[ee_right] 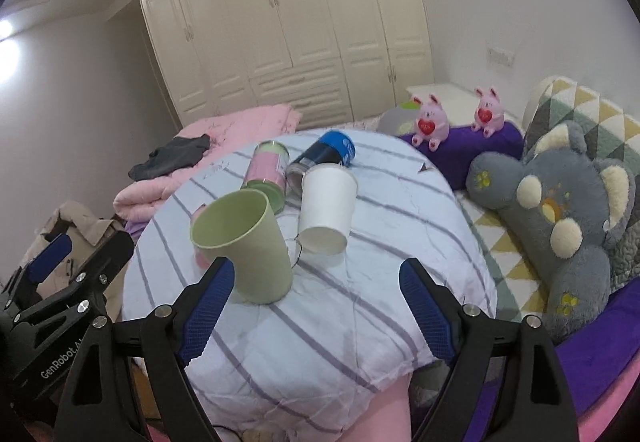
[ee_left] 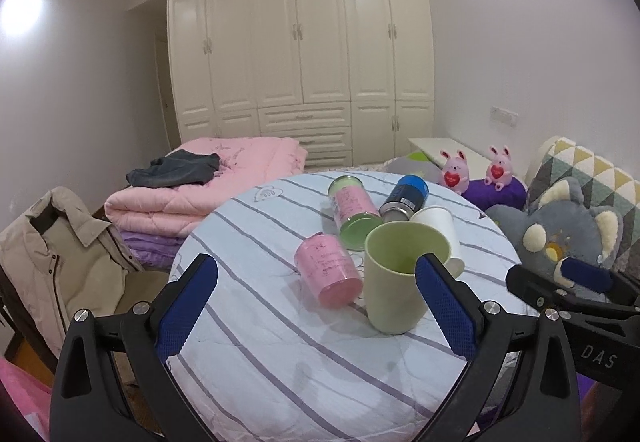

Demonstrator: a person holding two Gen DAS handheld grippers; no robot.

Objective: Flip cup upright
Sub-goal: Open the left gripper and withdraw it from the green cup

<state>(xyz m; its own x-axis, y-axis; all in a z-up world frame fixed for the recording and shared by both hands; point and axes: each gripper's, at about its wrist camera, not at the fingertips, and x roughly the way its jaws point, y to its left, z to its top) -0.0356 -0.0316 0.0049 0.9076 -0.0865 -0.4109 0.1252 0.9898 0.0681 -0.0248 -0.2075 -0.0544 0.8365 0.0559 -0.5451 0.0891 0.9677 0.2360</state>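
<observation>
Blue pads line the fingers of both tools, and both are spread wide with nothing held between them. The left hand-held gripper (ee_left: 316,294) is nearest in its own view, and its right finger (ee_left: 444,306) sits just in front of the green cup (ee_left: 396,278). The right hand-held gripper (ee_right: 316,306) hangs over the near part of the striped quilt (ee_right: 320,322), and its left finger (ee_right: 208,302) is just beside the same green cup (ee_right: 248,242). The green cup stands upright with its open mouth facing up, near the middle of the striped quilt (ee_left: 280,342). Just left of it lies a pink cup (ee_left: 328,270) on its side. Just behind the green cup on the right is a white paper cup (ee_right: 326,208), also lying down, with its bottom pointing near. Farther back lie a pink and green can (ee_left: 354,210) and a dark can with a blue end (ee_left: 404,198), both on their sides and close together. To the right rests a big grey plush toy (ee_right: 560,210). Behind it two small pink bunnies (ee_right: 430,118) sit on a purple cushion (ee_right: 460,150). On the far left is a folded pink blanket (ee_left: 192,190) with dark clothes (ee_left: 176,170) on top, and a tan coat (ee_left: 60,250) lies nearer. Farthest away stands a tall cream wardrobe (ee_left: 300,42).
</observation>
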